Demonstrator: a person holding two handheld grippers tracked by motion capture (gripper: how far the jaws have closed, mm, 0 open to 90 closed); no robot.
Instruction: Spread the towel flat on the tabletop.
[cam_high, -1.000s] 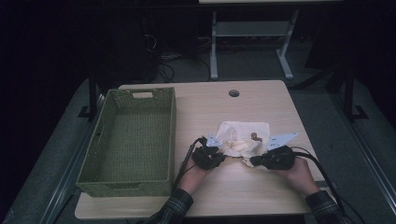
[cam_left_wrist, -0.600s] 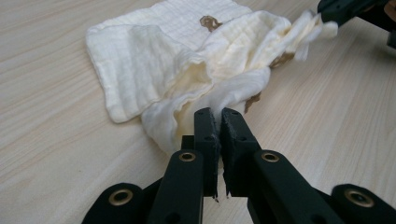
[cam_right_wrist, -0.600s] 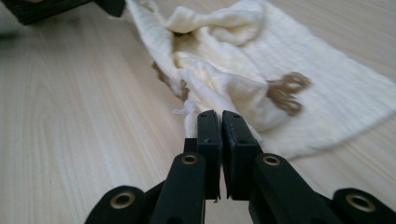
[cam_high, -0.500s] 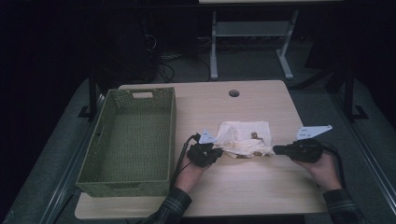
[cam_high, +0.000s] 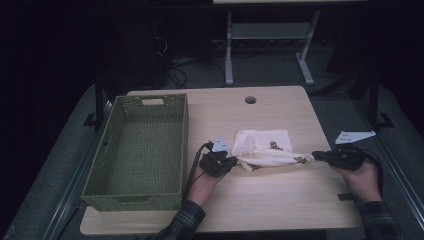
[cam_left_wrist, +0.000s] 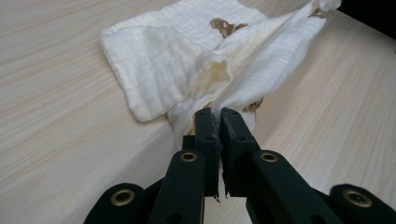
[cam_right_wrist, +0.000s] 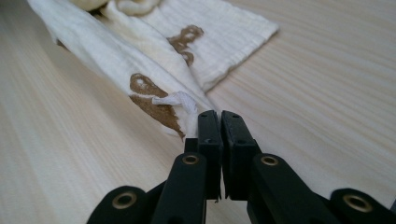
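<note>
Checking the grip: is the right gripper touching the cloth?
Touching. In the right gripper view, the right gripper has its fingers shut on a corner of the cloth.

Both forearms enter from the bottom of the high view. The left claw (cam_high: 231, 161) sits just left of centre, its hand (cam_high: 207, 175) low behind it and its jaws pressed together on a pinch of cloth. The right claw (cam_high: 317, 156) lies at the right of the frame, pointing left, with its jaws likewise clamped on fabric and its hand (cam_high: 361, 176) at lower right.
</note>
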